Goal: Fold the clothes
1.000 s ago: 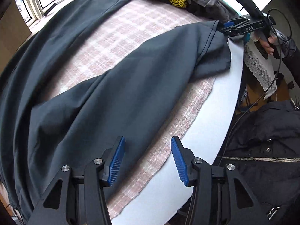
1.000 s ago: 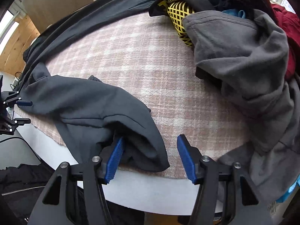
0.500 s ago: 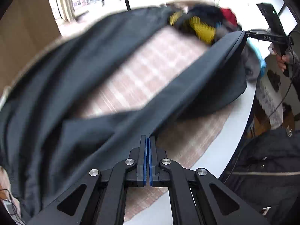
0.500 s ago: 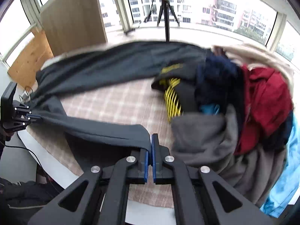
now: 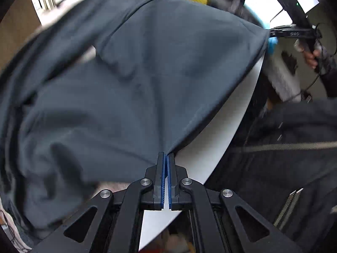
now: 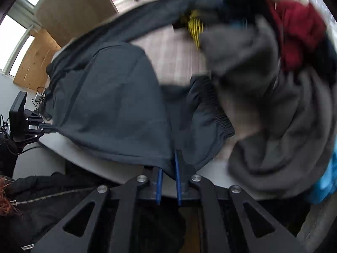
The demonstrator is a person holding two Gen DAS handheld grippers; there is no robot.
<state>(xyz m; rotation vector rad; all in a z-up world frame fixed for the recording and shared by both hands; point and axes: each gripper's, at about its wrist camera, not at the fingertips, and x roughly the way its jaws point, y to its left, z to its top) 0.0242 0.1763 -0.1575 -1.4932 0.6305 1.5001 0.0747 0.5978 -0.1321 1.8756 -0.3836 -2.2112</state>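
The left gripper is clamped on the near edge of the dark grey garment, which is spread over the white table. The right gripper pinches another part of that edge, its jaws having just parted slightly around the cloth. The clothes pile lies rightmost.

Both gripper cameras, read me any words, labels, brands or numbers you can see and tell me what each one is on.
No text can be read.
White marks on the right gripper, seen from the left camera: too small and blurred to read.
Dark garment, clothes pile, black jacket: no print or labels visible.
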